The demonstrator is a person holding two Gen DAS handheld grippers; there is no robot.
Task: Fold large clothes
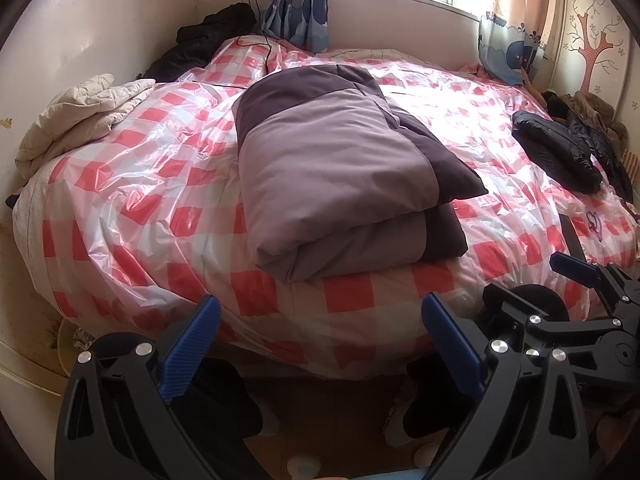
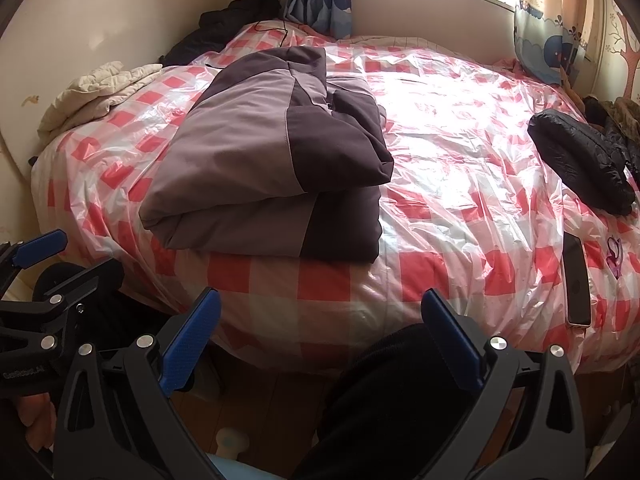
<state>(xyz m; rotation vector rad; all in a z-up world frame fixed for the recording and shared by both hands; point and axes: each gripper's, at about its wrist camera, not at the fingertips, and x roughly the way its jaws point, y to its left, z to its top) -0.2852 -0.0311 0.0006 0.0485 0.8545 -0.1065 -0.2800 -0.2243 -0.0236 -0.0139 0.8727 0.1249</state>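
A grey and dark purple jacket [image 1: 336,176] [image 2: 264,168] lies folded into a thick rectangle near the front edge of the bed [image 1: 160,168] [image 2: 460,160]. My left gripper [image 1: 320,344] is open and held off the bed's front edge, below the jacket, with nothing between its blue pads [image 1: 192,348]. My right gripper [image 2: 320,340] is open too, back from the front edge and a little right of the jacket. The right gripper [image 1: 576,268] also shows at the right of the left wrist view, and the left gripper [image 2: 36,246] at the left of the right wrist view.
Clear plastic covers the red and white checked bedspread. A cream quilted garment [image 1: 84,116] lies at the left edge, black jackets [image 1: 556,152] [image 2: 580,160] at the right and back left [image 1: 208,36]. A phone [image 2: 576,284] lies at the right front. A person's dark trouser legs [image 2: 384,400] stand below.
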